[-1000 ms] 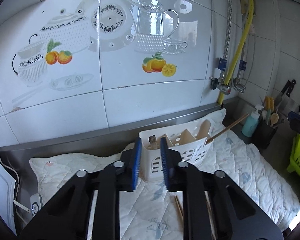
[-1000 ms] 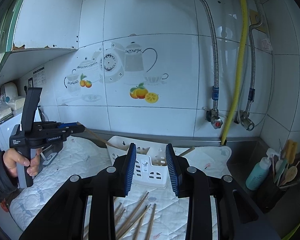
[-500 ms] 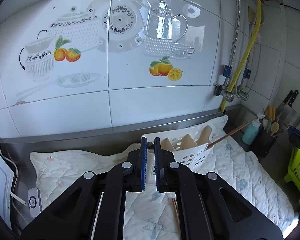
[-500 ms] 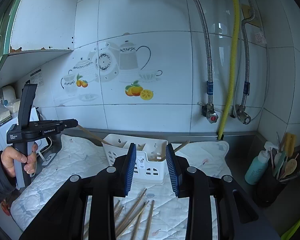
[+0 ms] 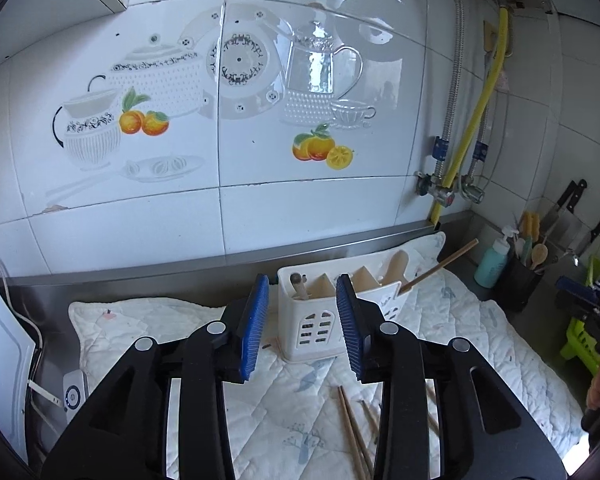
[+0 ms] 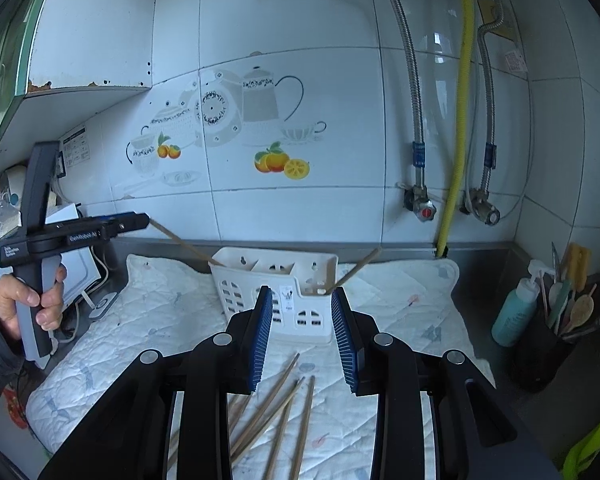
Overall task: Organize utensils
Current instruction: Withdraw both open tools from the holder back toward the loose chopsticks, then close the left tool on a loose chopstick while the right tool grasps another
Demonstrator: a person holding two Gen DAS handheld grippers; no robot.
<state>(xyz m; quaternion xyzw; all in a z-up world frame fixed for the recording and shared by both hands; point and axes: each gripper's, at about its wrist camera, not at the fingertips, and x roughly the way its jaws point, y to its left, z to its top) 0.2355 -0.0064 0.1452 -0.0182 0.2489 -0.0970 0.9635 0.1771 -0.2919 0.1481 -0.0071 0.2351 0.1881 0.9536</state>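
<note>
left gripper (image 5: 302, 320) is hovering over the quilted mat (image 5: 480, 332) just short of the white utensil caddy (image 5: 320, 320), its blue pads (image 5: 254, 324) drawing apart at this moment with nothing between them in its own view. seen from the right wrist view, this gripper (image 6: 140, 221) is sitting in a hand (image 6: 24, 306) at the left, and a wooden chopstick (image 6: 182, 242) is running from just at its tip down into the left end of the caddy (image 6: 276, 292); whether the tip is touching the stick cannot be told. in the left wrist view, the top of that stick (image 5: 298, 284) is poking out of the near compartment. a second chopstick (image 5: 440, 266) is leaning out of the far end compartment, tilting toward the right. right gripper (image 6: 304, 332) is hanging above the mat (image 6: 400, 304), jaws spread and empty, in front of the caddy. loose chopsticks (image 6: 284, 400) are lying on the mat below and between its fingers, fanned roughly toward the caddy, not yet in it. some of the same pile (image 5: 352, 428) is showing under the left gripper. off to the right, a teal spray bottle (image 6: 516, 308) is standing just beside a dark holder (image 6: 548, 340) with spoons and brushes, well apart from the caddy. a yellow hose (image 6: 458, 120) is running down the tiled wall (image 6: 300, 60).
</note>
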